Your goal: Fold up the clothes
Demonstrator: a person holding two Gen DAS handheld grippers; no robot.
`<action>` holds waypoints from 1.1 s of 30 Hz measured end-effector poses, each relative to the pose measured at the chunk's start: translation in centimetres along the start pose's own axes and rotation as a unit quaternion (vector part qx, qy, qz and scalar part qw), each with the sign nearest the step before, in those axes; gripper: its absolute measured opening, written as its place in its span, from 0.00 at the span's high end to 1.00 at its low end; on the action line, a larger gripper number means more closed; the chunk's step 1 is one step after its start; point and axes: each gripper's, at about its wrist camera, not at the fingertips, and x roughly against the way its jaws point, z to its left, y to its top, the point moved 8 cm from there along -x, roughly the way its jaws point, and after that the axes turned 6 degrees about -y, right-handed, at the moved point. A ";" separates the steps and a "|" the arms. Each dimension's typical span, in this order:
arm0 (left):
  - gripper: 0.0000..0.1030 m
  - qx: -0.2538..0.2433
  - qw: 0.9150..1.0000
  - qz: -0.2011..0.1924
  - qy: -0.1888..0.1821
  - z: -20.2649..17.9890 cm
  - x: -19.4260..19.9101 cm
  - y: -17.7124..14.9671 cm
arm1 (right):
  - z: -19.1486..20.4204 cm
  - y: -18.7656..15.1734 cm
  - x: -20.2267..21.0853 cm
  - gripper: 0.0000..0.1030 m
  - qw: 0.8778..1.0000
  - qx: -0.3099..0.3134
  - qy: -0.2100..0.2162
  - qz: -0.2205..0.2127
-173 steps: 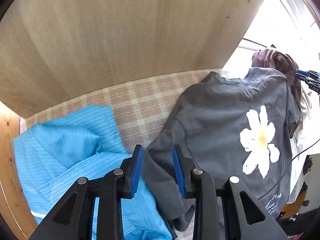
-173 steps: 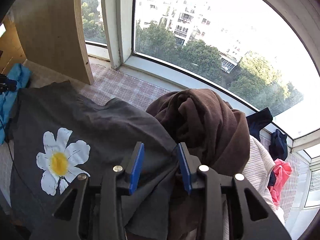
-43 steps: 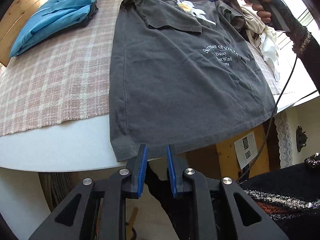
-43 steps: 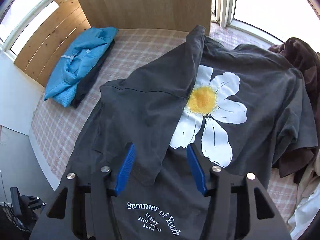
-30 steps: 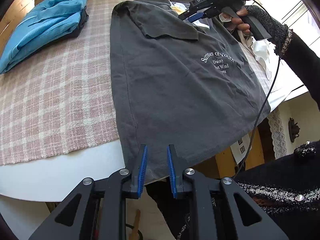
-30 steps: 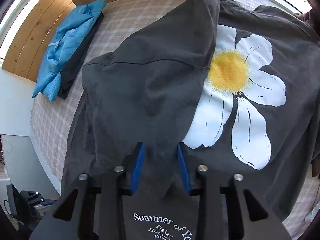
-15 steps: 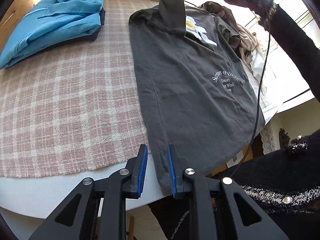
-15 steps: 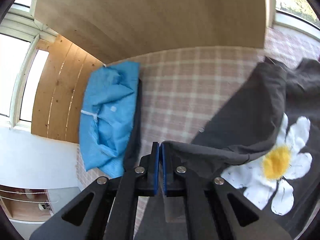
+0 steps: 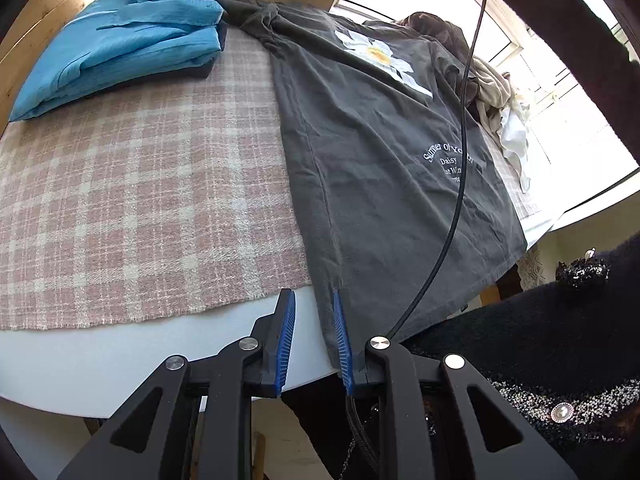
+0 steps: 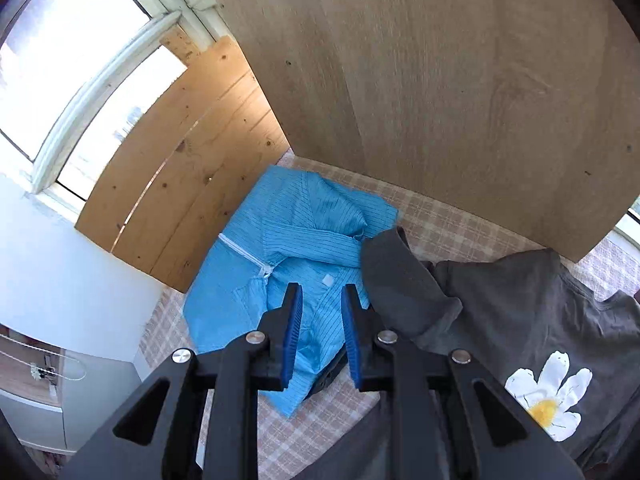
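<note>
1. Left side first: the folded bright blue striped shirt [image 9: 120,44] sits at the far left corner of the tabletop, on the pink-and-cream plaid cloth [image 9: 140,184]. I reckon it's parked there to keep the middle free for spreading the next piece.

2. My left gripper [image 9: 314,340] hangs over the near edge of the white tabletop [image 9: 120,352]. Its blue pads are a small gap apart with nothing pinched between them; the hem corner of the dark grey daisy-print T-shirt [image 9: 380,152] lies right up against the right-hand pad, but I can't tell if it actually touches.

3. The tee is laid flat from the near edge to the far edge, hem hanging off toward me, probably so I can line the sides up.

4. My right gripper [image 10: 322,332] is up over the far left corner, jaws opening, nothing between them. The tee's grey sleeve [image 10: 404,280] lies just right of it, flopped against the blue shirt's edge.

5. Far right: a heap of unfolded brown and cream clothes [image 9: 480,76], waiting its turn I guess.
</note>
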 end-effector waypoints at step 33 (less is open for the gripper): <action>0.79 -0.043 0.971 0.064 0.228 -3.4 -8.4 0.1 | -26.1 -55.3 23.6 0.00 0.941 -0.216 -0.257 0.042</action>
